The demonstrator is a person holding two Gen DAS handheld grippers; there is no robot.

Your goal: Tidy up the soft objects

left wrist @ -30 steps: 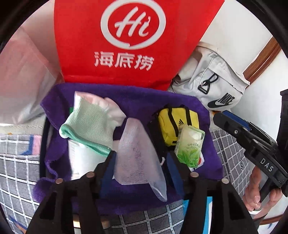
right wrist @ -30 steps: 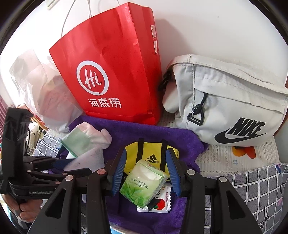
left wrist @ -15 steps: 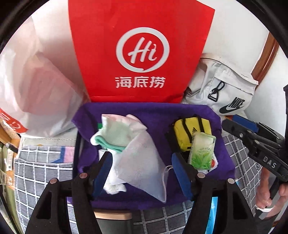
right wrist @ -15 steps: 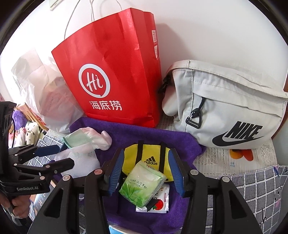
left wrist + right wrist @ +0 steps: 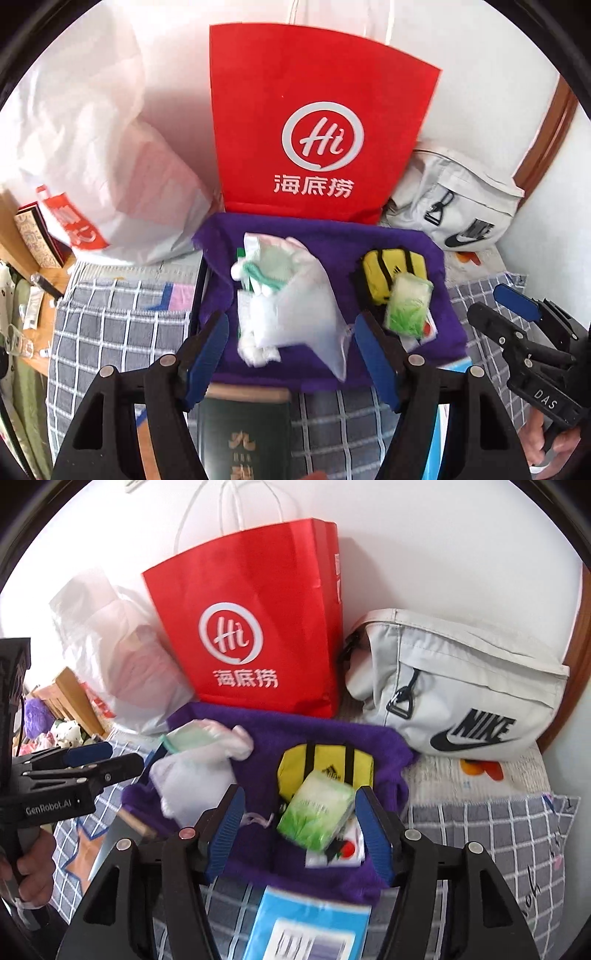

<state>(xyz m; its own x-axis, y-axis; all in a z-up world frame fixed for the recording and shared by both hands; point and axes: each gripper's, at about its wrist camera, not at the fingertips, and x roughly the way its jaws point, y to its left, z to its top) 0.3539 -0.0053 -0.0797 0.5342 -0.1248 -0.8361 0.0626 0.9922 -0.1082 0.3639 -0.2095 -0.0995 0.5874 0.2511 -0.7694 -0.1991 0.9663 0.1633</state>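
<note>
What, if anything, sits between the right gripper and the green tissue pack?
Nothing visible. The right gripper, its jaws opening, is lined up with the green tissue pack, which leans on the yellow pouch over the purple towel.

both hand-held grippers, left [image 5: 291, 347] and right [image 5: 299, 823], tilted downward, jaws opening, empty

A purple towel [image 5: 399, 240] lies before a red bag [image 5: 321, 122] on grey checked cloth [image 5: 110, 317].
</note>
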